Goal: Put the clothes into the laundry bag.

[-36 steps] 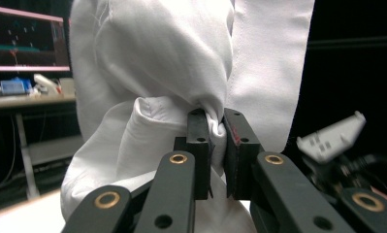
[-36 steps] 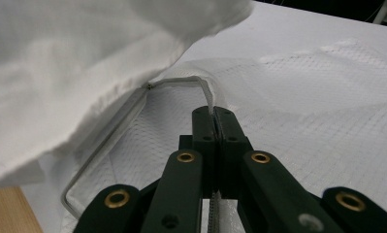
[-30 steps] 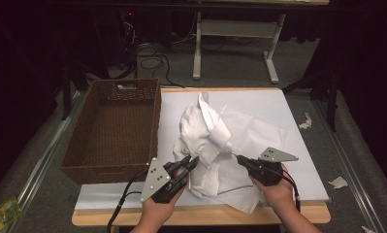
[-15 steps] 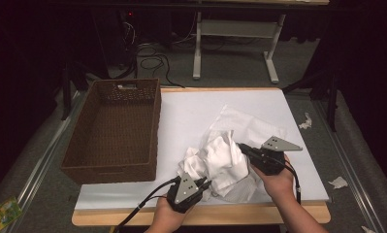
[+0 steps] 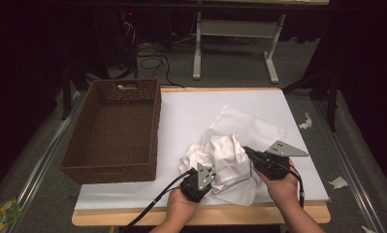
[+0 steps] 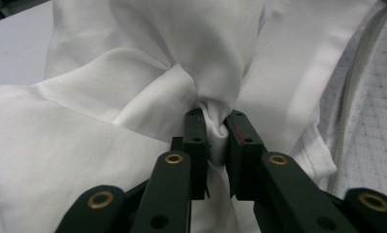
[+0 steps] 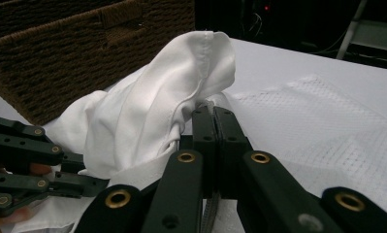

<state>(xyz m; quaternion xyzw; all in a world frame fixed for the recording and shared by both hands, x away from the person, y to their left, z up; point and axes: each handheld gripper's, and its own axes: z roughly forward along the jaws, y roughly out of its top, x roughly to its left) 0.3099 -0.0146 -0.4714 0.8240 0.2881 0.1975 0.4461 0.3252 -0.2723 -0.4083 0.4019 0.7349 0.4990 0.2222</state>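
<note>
A crumpled white cloth point(image 5: 224, 149) lies bunched near the table's front, on top of a white waffle-textured cloth point(image 5: 251, 127). My left gripper point(image 5: 211, 171) comes in from the bundle's front left and is shut on a pinched fold of the smooth white cloth point(image 6: 133, 73); its jaws point(image 6: 215, 124) squeeze the fabric between them. My right gripper point(image 5: 245, 150) is at the bundle's right side, shut on a raised edge of the cloth point(image 7: 147, 111) at its tips point(image 7: 213, 112). The left gripper point(image 7: 36, 165) also sits low at the left of the right gripper view.
A brown wicker basket point(image 5: 157, 121) stands on the table's left part, its wall point(image 7: 84, 43) close behind the cloth. The waffle cloth point(image 7: 327, 116) spreads out to the right. White scraps point(image 5: 305, 121) lie on the floor beside the table.
The cloth has come down from a raised, spread shape into a low bundle nearer the front edge. My left gripper moved right and toward the person; the right gripper shifted little.
</note>
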